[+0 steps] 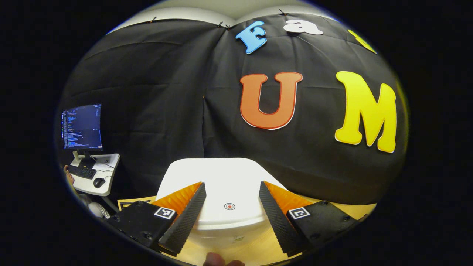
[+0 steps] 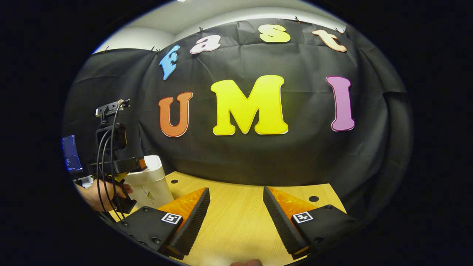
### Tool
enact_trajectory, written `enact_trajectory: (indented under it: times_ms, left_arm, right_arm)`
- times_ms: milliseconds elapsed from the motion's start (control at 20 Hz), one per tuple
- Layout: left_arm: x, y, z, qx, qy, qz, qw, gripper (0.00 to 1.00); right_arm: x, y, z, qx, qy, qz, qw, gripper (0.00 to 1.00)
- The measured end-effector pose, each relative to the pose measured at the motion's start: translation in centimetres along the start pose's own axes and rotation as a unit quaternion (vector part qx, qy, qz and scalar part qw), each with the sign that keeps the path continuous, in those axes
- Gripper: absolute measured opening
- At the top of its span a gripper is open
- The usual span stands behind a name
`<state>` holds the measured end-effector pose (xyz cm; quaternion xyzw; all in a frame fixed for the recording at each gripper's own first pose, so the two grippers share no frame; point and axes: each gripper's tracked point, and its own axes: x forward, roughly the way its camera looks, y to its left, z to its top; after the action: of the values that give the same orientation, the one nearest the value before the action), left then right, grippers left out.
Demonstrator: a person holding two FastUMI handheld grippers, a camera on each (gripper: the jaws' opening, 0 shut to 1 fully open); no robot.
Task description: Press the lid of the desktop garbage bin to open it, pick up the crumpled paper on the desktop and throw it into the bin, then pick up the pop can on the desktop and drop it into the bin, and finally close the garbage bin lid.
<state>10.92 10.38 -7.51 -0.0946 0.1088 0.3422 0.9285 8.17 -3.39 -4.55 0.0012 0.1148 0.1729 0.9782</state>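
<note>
Up close, the left gripper point(image 1: 231, 205) is hovering over the white garbage bin point(image 1: 221, 177), its fingers point(image 1: 186, 218) spread wide on either side of the closed lid's red ring mark point(image 1: 229, 206); whether they are touching the lid cannot be told. Off to the left, a monitor point(image 1: 82, 126), keyboard point(image 1: 81, 171) and mouse point(image 1: 99, 182) are sitting on a small side table point(image 1: 109, 166).

Meanwhile the right gripper point(image 2: 236, 207) is hanging over the bare wooden counter point(image 2: 236, 221), fingers apart and holding nothing. From there the garbage bin point(image 2: 149, 184) is standing at the counter's far left, with the left gripper point(image 2: 123, 166) and the hand point(image 2: 99, 192) holding it just over the lid.
</note>
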Motion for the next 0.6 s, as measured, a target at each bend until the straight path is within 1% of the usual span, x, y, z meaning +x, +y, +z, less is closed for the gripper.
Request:
enact_trajectory:
  times_ms: [150, 250, 400, 600]
  left_arm:
    - [-0.8, -0.2, 2.0, 0.016, -0.020, -0.016, 1.000, 0.94]
    - [-1.7, -0.2, 2.7, 0.018, -0.029, -0.029, 0.999, 0.93]
    - [-4.4, -1.2, 4.1, 0.022, -0.038, -0.069, 0.997, 0.94]
    - [-8.5, -2.4, 5.9, 0.033, -0.067, -0.136, 0.988, 0.93]
  right_arm:
    - [-0.4, 0.2, 0.1, 0.002, -0.005, 0.005, 1.000, 0.93]
    - [-0.5, 0.4, 0.3, 0.007, -0.010, 0.009, 1.000, 0.93]
    - [-1.3, 0.9, 1.4, 0.003, -0.025, 0.012, 1.000, 0.93]
    - [-3.4, 1.5, 2.4, 0.000, -0.045, -0.007, 0.999, 0.93]
